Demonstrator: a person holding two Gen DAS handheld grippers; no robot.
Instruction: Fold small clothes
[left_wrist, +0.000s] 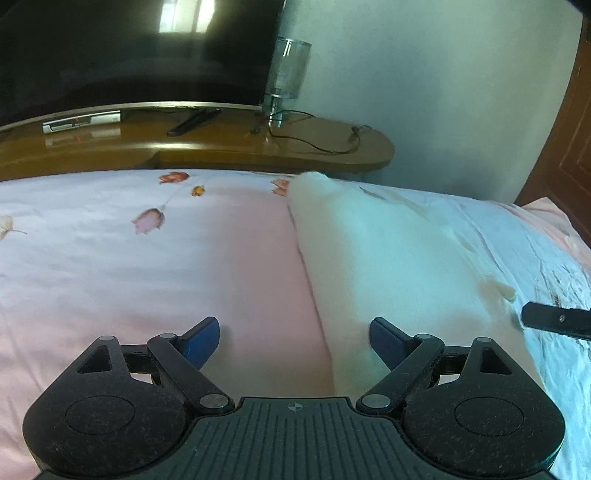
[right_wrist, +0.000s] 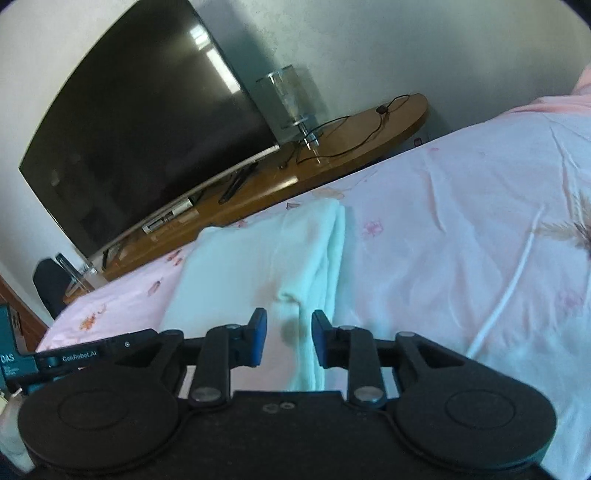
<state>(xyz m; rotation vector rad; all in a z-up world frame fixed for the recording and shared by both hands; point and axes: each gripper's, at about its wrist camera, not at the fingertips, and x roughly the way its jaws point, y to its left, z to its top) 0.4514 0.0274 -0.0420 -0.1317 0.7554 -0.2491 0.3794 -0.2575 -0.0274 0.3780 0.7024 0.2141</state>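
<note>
A white garment lies in a long folded strip on the pink floral bed sheet. My left gripper is open wide, low over the sheet, with its right finger over the garment's near left edge. In the right wrist view the garment runs away from me, with a brownish stain near its close end. My right gripper is open, its jaws standing either side of the garment's near folded edge, nothing held between them. The right gripper's tip shows in the left wrist view.
A wooden TV bench with a large dark television, a glass lamp, a remote and cables stands beyond the bed's far edge. A white cable lies on the sheet to the right. A brown door is at far right.
</note>
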